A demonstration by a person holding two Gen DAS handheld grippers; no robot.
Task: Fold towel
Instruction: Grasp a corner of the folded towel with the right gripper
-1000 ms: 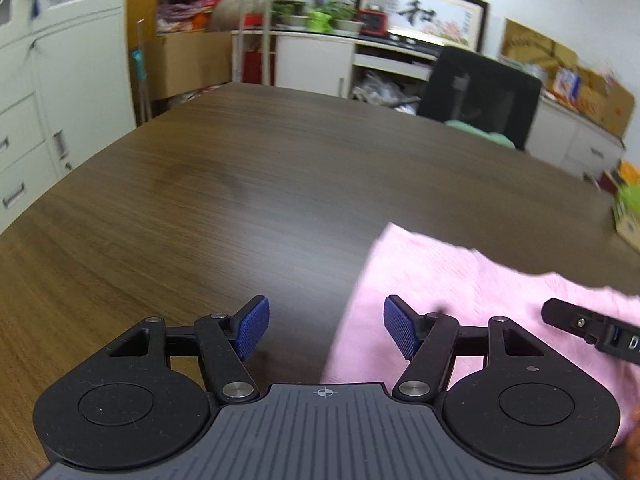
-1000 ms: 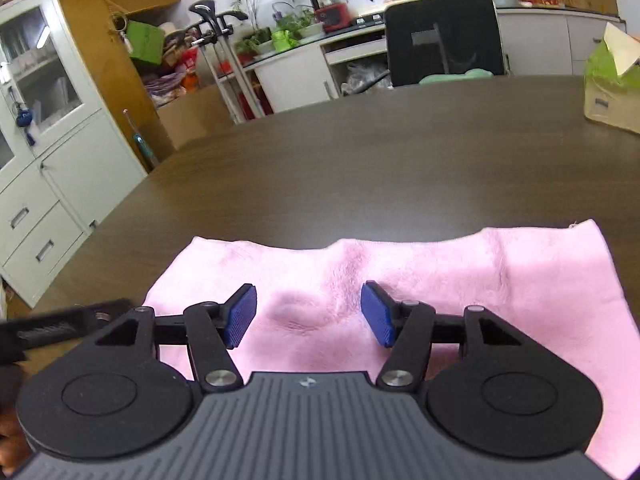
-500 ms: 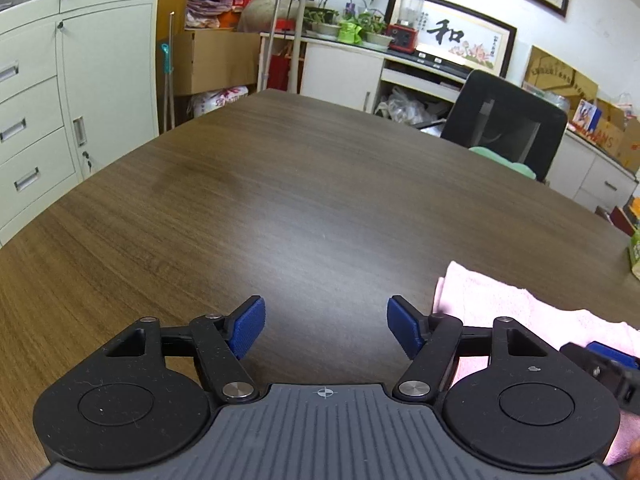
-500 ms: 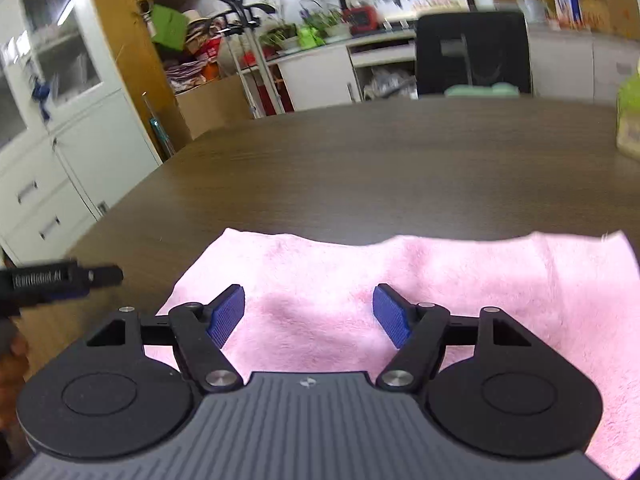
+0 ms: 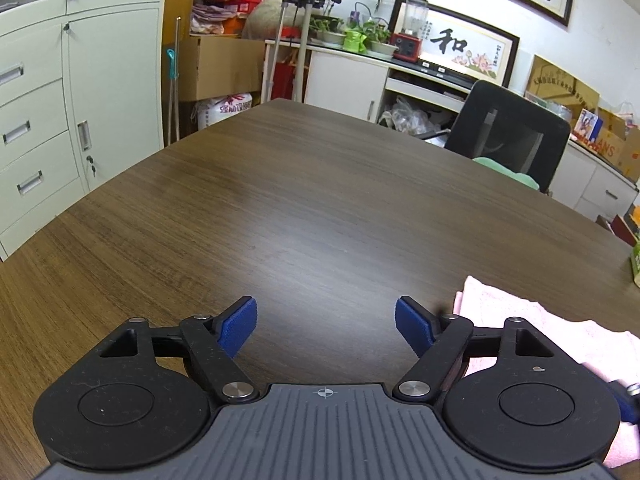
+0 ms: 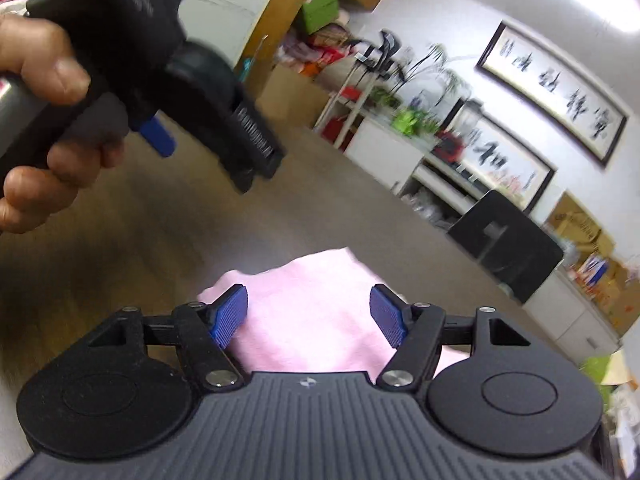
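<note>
A: From the left wrist camera we see our left gripper [image 5: 326, 326] with its blue pads [image 5: 239, 326] spread wide and nothing between them, only the dark wooden table [image 5: 304, 208] beneath. The pink towel [image 5: 520, 320] lies on the table off to the right, partly hidden behind the gripper's right finger linkage; we see only one corner and an edge of it. This view is sharp, so we can make out the black office chair [image 5: 508, 132] at the far side of the table and the pale cabinet [image 5: 80, 92] on the left.

B: And from the right wrist camera?

A: There our right gripper [image 6: 308, 316] is tilted, so the room slants, and much of the background is blurred. Its pads [image 6: 230, 316] also stand wide apart and grip nothing; the towel [image 6: 308, 304] shows through the gap and runs under the gripper body, but we cannot tell whether the pads touch it. Here the towel's middle and a rumpled far edge appear, which the left view does not give us.

B: Anything else only this view shows?

A: Yes: our left hand [image 6: 44, 120] in the upper left, fingers wrapped round the handle of the left gripper [image 6: 240, 136], which is held above the table, apart from the towel. From this side we cannot judge its opening; the left wrist camera settles that.
</note>
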